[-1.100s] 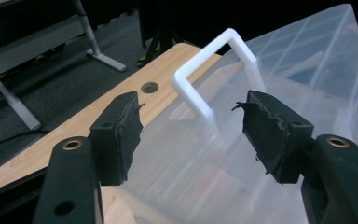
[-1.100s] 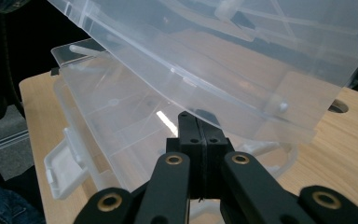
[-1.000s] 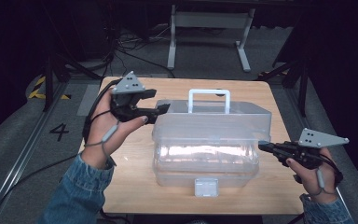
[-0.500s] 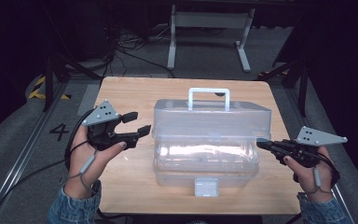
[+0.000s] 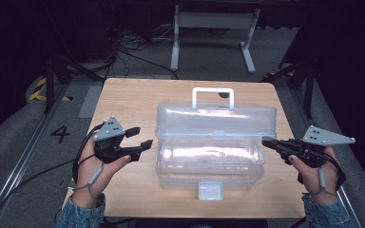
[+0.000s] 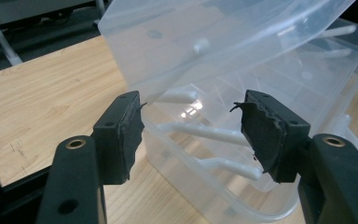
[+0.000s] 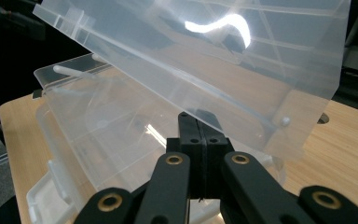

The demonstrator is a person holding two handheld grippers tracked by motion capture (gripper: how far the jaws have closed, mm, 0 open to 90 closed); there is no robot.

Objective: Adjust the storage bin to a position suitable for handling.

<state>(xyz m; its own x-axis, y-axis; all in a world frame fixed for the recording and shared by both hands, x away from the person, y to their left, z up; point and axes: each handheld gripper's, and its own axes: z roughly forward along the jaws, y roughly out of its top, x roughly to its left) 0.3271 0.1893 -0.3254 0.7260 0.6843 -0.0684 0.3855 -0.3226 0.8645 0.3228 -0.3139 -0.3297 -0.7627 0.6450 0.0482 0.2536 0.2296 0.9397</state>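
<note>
1. A clear plastic storage box [image 5: 211, 152] stands in the middle of the wooden tabletop [image 5: 133, 102], with a white carry handle [image 5: 213, 96] at its far side and a white latch [image 5: 207, 190] on the near front edge
2. The box's lid [image 5: 216, 118] is tilted up from the base, so a gap shows between the two in both gripper views
3. The left tool [image 5: 140, 138] sits just beside the box's left end, low over the tabletop, its jaws spread wide with nothing between them
4. In the left gripper view the left tool's two black pads [image 6: 121, 135] stand apart, framing the box's corner without touching it
5. The right tool [image 5: 268, 141] lies at the box's right end, its jaws pressed fully together
6. In the right gripper view the closed tip rests against, or just under, the raised lid's edge; actual contact is hard to tell
7. A cable [image 5: 33, 183] trails from the left hand off the tabletop's left side
</note>
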